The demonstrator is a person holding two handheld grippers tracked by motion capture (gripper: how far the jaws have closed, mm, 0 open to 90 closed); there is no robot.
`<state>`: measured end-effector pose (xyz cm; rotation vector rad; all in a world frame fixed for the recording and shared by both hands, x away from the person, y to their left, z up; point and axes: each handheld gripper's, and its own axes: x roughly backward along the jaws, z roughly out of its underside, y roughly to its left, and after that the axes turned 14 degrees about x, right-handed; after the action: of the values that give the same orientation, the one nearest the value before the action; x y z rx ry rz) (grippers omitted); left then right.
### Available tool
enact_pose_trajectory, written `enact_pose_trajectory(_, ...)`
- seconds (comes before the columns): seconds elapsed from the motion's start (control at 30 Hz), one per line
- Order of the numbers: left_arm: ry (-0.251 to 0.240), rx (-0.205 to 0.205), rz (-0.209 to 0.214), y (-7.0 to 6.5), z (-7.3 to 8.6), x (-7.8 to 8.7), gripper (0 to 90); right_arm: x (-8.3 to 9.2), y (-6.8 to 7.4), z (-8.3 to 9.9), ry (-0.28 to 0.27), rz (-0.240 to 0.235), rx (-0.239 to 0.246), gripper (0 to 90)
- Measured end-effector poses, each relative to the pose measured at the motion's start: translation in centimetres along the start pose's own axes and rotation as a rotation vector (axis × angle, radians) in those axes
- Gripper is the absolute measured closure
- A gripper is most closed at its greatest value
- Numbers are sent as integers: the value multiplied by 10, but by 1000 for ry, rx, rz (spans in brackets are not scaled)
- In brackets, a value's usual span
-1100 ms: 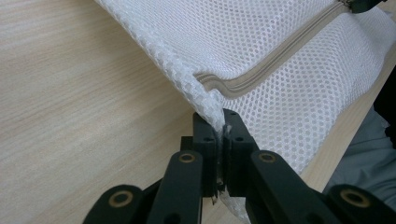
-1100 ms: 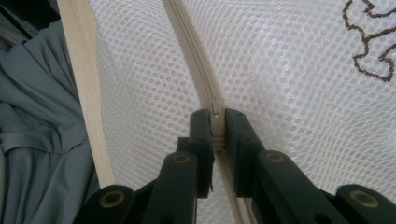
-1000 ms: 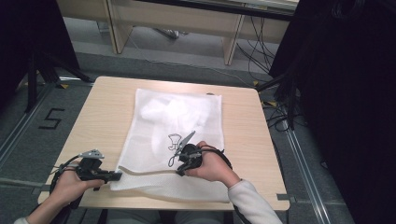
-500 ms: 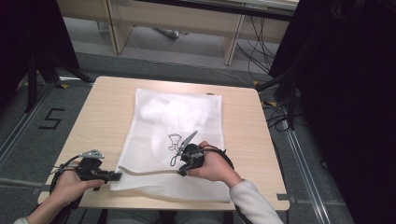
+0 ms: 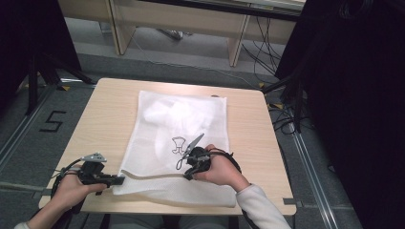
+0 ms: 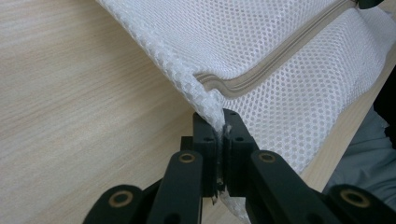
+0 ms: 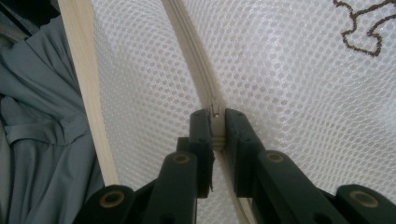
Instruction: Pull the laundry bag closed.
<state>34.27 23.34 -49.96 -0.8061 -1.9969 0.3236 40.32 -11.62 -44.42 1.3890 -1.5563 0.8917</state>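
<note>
Zipping is in hand: left gripper [image 6: 218,140] clamps the mesh bag's [image 5: 181,114] corner near the table's [image 5: 105,109] front edge. Right gripper [image 7: 215,133] pinches the zipper pull [image 7: 215,112]. Next, I judge, it draws along the zipper [image 5: 153,175] while the corner stays taut.

We look down on a pale wooden worktop [image 5: 105,119] standing on a grey floor [image 5: 43,95] marked with a black "5" [image 5: 52,121]. Beyond it we see a light wooden bench [image 5: 191,21] with cables [image 5: 258,43] trailing underneath, and black curtains [image 5: 353,95] hang at both sides.
</note>
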Motion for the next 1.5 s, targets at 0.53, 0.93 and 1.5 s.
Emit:
enact_pose_trajectory(0.53,1,2,-1,0,0,0,854,3,0,5,-26,-4,-14,827)
enact_pose_trajectory(0.93,0,4,2,0,0,0,854,5,-2,9,-18,1,6,827)
enact_pose_trajectory(1.5,2,5,0,0,0,0,854,9,-3,14,-27,-4,-26,827)
